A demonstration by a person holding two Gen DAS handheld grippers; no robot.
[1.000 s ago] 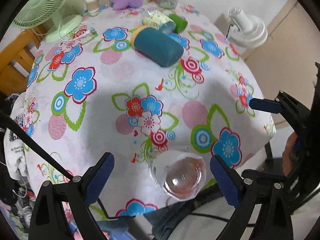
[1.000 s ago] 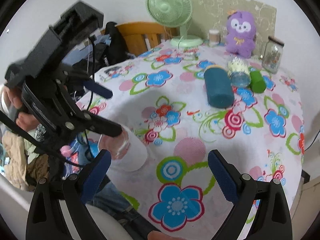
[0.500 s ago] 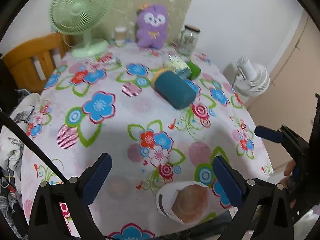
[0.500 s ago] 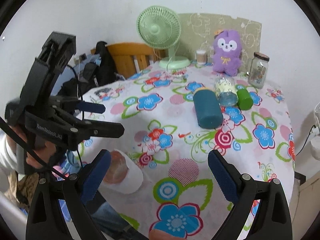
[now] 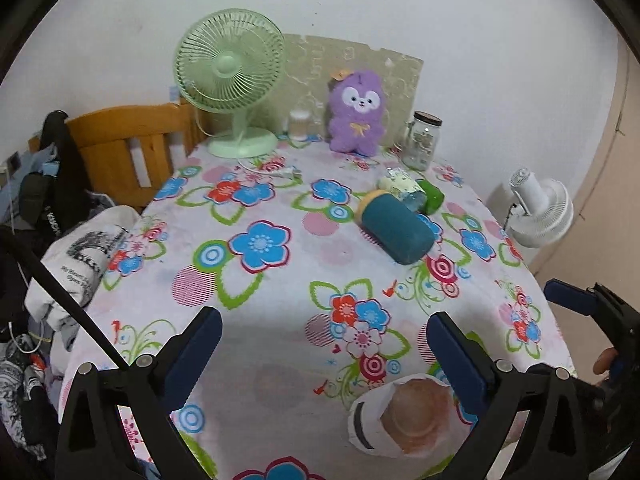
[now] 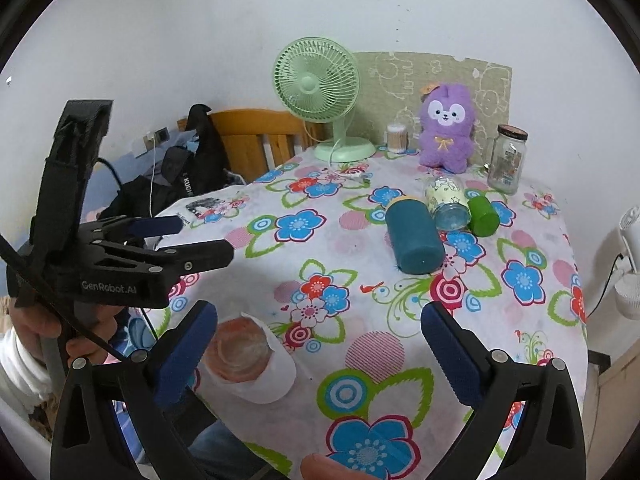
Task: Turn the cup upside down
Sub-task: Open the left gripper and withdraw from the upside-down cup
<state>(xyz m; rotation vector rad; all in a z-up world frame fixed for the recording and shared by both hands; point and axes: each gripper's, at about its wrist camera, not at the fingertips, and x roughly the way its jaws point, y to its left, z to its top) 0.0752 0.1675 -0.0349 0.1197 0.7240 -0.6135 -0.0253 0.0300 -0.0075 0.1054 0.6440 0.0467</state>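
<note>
A surface [image 6: 500,320] under a flowered cloth stands against a white wall. One clear cup [image 6: 250,360] rests at its near edge, flat base up, so the flip looks done. The left gripper [image 5: 324,354] and right gripper [image 6: 318,342] both hover with fingers wide, holding nothing. Behind: one green fan [image 6: 320,92], one purple plush [image 6: 446,128], one jar [image 6: 506,160], three toppled containers.

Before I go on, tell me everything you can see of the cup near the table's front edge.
The cup is translucent whitish, plastic by the look, with a thick round base that looks pinkish. It stands on the floral tablecloth close to the near edge, base up and wider end down, so it appears already upside down. Nothing grips it: the right tool and the left tool are both open, and neither closes on it.
</note>
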